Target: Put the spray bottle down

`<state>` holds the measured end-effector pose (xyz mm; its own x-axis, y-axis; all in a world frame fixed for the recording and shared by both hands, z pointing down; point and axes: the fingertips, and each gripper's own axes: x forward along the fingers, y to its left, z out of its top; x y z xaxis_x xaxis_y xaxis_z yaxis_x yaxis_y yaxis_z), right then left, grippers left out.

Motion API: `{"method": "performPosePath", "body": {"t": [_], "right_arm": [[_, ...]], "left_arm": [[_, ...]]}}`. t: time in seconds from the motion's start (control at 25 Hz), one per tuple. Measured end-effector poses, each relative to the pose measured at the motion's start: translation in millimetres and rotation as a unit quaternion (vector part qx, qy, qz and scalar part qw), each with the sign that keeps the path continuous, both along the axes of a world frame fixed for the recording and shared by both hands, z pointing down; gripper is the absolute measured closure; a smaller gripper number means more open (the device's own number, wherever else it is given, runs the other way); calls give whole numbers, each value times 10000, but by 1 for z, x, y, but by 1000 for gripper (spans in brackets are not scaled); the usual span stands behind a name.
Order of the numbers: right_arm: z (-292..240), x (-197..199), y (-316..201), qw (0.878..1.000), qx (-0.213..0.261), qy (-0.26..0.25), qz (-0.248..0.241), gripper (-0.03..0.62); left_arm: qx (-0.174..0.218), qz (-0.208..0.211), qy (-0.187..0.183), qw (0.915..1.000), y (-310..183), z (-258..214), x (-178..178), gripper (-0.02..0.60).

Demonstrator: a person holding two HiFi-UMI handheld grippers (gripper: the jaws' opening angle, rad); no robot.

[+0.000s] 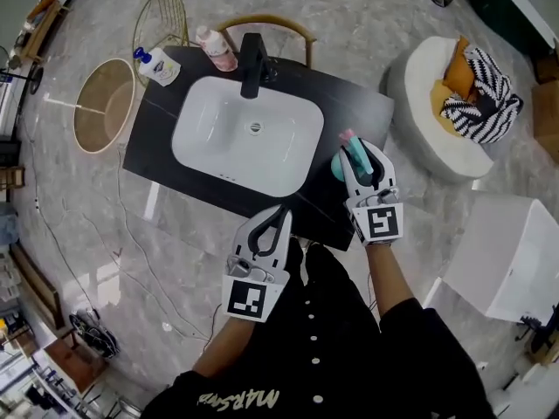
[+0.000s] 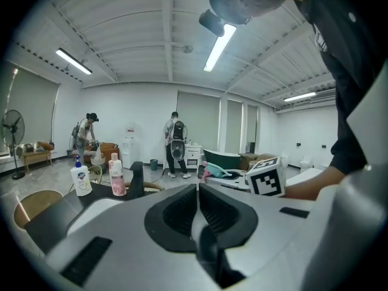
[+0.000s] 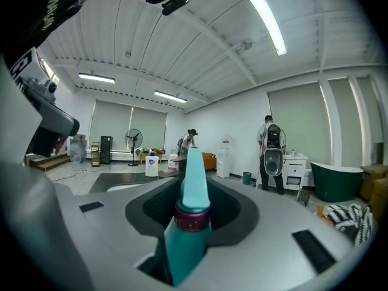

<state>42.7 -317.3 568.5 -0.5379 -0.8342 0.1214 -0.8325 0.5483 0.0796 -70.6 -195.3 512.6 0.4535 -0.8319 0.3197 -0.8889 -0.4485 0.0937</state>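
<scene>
A teal spray bottle (image 1: 338, 166) with a pink collar sits between the jaws of my right gripper (image 1: 361, 157), which is shut on it over the right end of the black counter (image 1: 349, 103), beside the white sink (image 1: 188, 116). In the right gripper view the bottle (image 3: 189, 223) stands between the jaws with its nozzle pointing away from the camera. My left gripper (image 1: 281, 212) hangs at the counter's front edge, shut and empty. In the left gripper view its jaws (image 2: 197, 190) meet in a thin line, and the bottle (image 2: 217, 173) shows to the right.
A black faucet (image 1: 253, 64) stands behind the basin. A pink bottle (image 1: 216, 49) and a white pump bottle (image 1: 155, 64) stand at the counter's back left. A wicker basket (image 1: 103, 103) is on the floor at left, a round white seat (image 1: 419, 94) and a white box (image 1: 515, 251) at right.
</scene>
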Motion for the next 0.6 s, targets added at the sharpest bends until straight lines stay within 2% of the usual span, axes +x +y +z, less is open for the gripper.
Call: {"method": "performPosePath", "body": {"t": [0.28, 0.6], "right_arm": [[25, -15, -16, 10000, 16, -19, -81, 477], [42, -21, -14, 9995, 127, -143, -241, 477]], "left_arm": [[-449, -42, -33, 9990, 16, 31, -7, 560], [-744, -57, -64, 9972, 32, 54, -5, 560]]}}
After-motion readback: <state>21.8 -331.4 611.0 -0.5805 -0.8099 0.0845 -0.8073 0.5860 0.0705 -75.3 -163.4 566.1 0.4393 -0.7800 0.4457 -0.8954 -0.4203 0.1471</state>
